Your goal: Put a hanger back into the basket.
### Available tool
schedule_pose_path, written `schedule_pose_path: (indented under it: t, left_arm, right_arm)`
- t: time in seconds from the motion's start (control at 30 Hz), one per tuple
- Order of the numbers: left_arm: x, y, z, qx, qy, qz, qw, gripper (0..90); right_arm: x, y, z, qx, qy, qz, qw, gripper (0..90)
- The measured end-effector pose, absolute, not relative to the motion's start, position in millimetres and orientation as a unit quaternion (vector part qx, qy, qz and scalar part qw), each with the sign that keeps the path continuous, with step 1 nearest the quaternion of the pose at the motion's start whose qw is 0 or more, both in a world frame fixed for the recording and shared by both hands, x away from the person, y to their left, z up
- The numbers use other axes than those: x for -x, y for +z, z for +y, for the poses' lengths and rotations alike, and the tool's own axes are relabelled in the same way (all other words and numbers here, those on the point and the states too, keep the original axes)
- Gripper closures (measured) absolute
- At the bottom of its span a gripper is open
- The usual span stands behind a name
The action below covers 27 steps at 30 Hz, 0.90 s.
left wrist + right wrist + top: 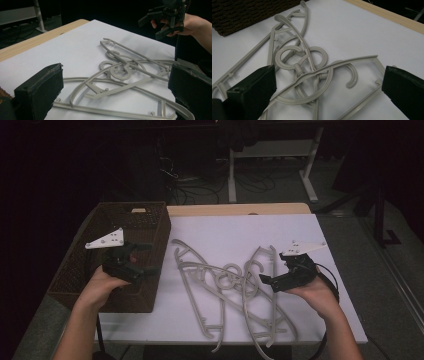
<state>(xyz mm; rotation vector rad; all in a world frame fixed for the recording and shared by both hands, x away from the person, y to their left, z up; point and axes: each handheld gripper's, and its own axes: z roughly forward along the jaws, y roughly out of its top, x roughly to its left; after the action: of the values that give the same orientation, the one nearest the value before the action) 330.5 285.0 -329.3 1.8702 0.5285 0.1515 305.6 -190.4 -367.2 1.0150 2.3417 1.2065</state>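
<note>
No text, label, brand, number or sign can be read in these pictures. The grey hangers (235, 285), the woven basket (150, 285), the white table cover (240, 232) and the grey plates on both grippers carry no writing that is readable.

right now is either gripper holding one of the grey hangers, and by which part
Nothing is held. The left gripper hangs open over the wicker basket, and the right gripper is open above the tangled hangers, touching none.

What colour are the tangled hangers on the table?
Light grey hangers, clearest in the right gripper view.
</note>
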Motion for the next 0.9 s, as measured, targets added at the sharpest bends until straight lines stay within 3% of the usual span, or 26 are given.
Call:
schedule_pose_path:
  t: [0.9]
  left_arm:
    - [-330,-351,198,-0.809,0.040,0.227,0.540,0.2]
  right_arm:
    - [-314,-383,-194,-0.361,0.402,0.828,0.150,0.0]
